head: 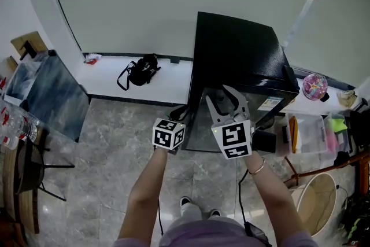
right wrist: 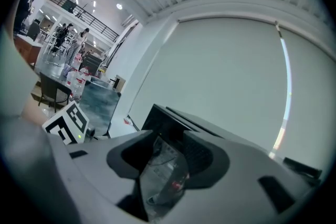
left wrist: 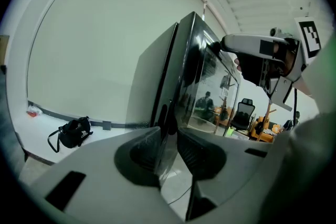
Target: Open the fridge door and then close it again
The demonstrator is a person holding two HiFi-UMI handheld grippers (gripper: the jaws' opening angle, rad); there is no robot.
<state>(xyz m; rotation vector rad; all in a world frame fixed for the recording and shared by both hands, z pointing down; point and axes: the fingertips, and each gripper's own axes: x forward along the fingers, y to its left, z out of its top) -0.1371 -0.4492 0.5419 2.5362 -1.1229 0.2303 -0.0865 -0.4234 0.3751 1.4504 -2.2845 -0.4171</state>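
Note:
A black fridge [head: 238,49] stands against the white wall, its glass door [head: 203,123] facing me. My left gripper [head: 180,118] reaches to the door's left edge. In the left gripper view the door's edge [left wrist: 167,136] runs between the jaws of the left gripper [left wrist: 169,152], both pads against it; a dark gap shows between door and fridge body [left wrist: 152,81]. My right gripper [head: 226,98] sits at the door's top. In the right gripper view the glass edge [right wrist: 165,165] fills the space between the pads of the right gripper [right wrist: 169,157].
A black bag [head: 141,70] lies on the low white ledge [head: 167,83] left of the fridge. A grey-blue table [head: 49,95] and a chair [head: 29,165] stand at left. A clear bin [head: 309,130], a pink ball [head: 315,87] and a waste basket [head: 315,202] are at right.

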